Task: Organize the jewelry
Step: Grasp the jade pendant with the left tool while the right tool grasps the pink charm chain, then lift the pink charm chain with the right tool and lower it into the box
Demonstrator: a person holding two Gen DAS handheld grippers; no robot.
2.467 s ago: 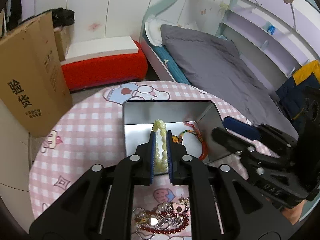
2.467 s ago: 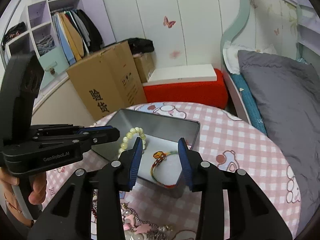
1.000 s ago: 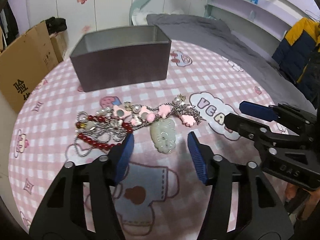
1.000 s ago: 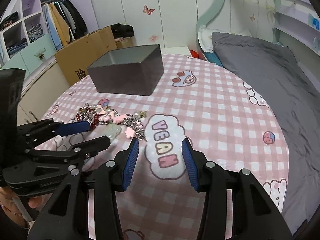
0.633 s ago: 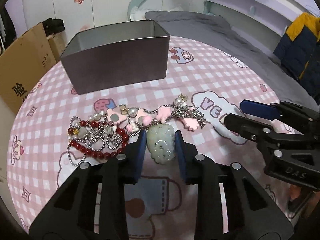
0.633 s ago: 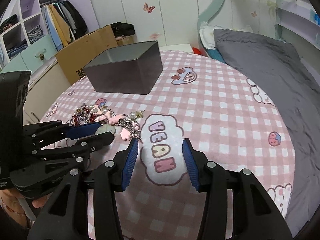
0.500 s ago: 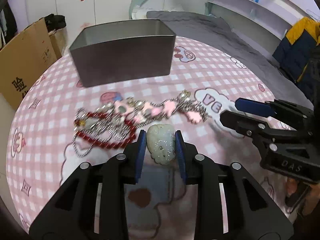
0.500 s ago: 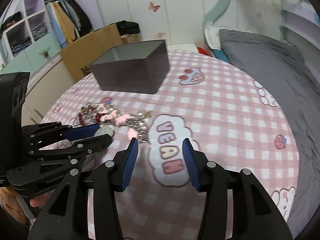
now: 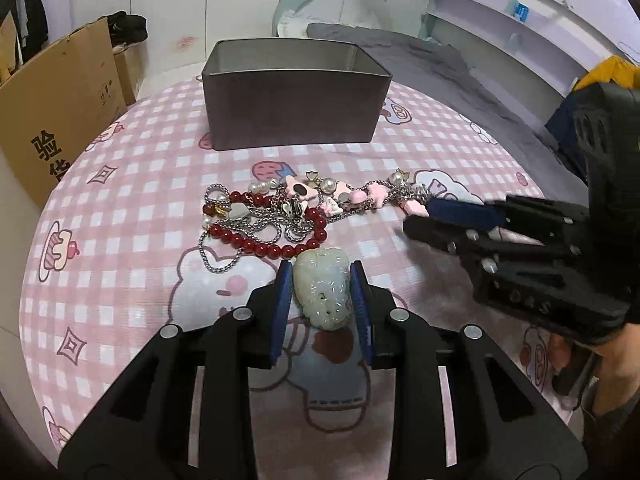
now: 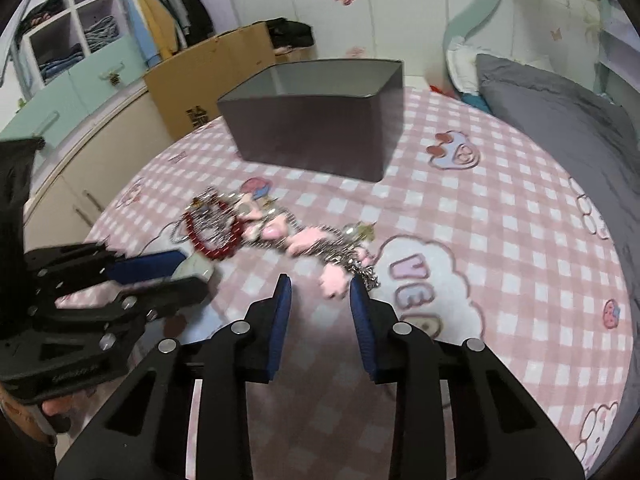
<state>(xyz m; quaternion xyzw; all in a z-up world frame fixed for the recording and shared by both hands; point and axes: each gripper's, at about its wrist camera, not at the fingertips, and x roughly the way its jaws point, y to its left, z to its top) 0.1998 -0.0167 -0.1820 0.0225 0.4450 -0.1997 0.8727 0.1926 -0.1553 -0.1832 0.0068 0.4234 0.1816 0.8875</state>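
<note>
A pale green jade pendant (image 9: pixel 323 291) sits between the blue pads of my left gripper (image 9: pixel 321 280), which is shut on it just above the pink checked tablecloth. Beyond it lies a tangle of jewelry (image 9: pixel 288 216): red beads, silver chains, pink charms and pearls. A grey metal box (image 9: pixel 292 100) stands further back. My right gripper (image 10: pixel 320 294) is open, with a pink charm (image 10: pixel 334 284) at the chain's end just in front of its pads. The right gripper also shows in the left wrist view (image 9: pixel 440 220), at the right end of the tangle.
The round table (image 9: pixel 120 240) carries the pink checked cloth. A cardboard carton (image 9: pixel 52 112) stands off its left edge. A bed with grey bedding (image 10: pixel 560 120) lies to the right. A wardrobe and drawers (image 10: pixel 80 60) are at the far left.
My left gripper let the pale bead bracelet go at the box, came back to the pile and shut on the jade pendant. My right gripper has moved in to the chain's pink charm end.
</note>
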